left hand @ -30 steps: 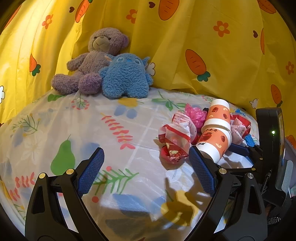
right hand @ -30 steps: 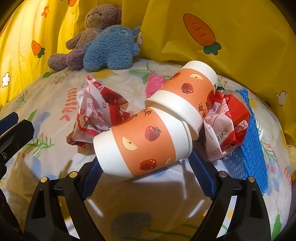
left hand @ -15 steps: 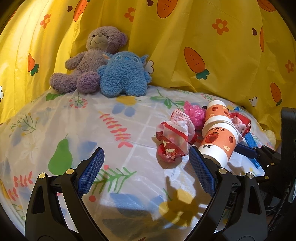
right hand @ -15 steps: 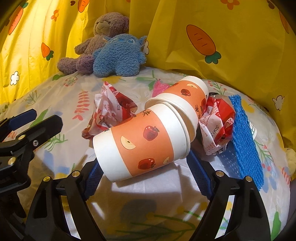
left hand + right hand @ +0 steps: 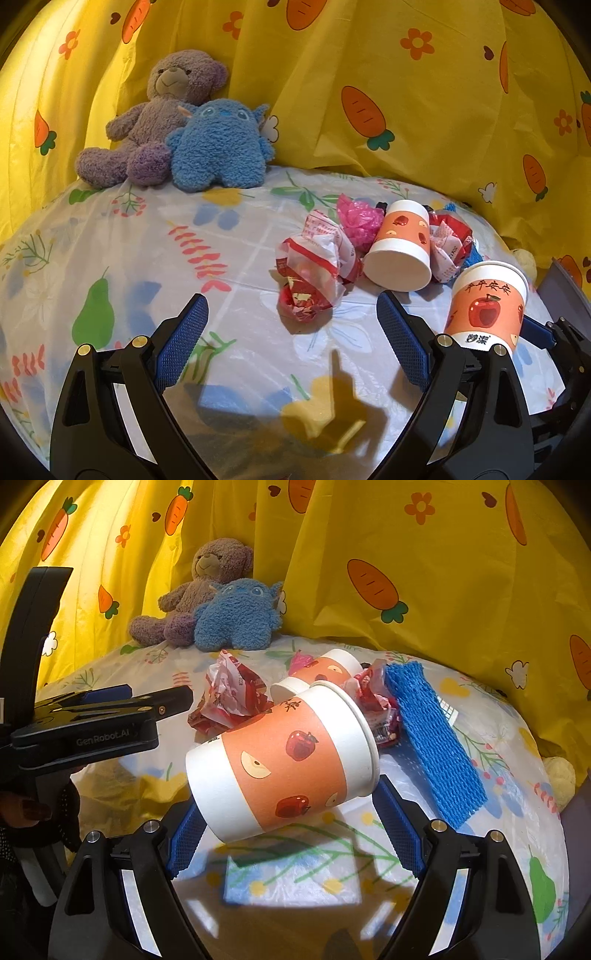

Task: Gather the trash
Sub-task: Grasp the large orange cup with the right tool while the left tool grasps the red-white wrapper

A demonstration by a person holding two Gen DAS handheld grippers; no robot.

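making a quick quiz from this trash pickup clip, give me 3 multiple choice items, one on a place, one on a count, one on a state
1. Where does the blue plush toy sit?
A. beside the teddy bear, by the yellow curtain
B. among the wrappers
C. inside a cup

2. How many paper cups show?
A. one
B. two
C. four

3. How is the left gripper?
A. shut on a wrapper
B. shut on a cup
C. open, nothing between its pads

Answers:
1 A, the two toys lean together at the curtain.
2 B, one held cup in the right gripper, one lying cup among the wrappers.
3 C, only tablecloth shows between its pads.
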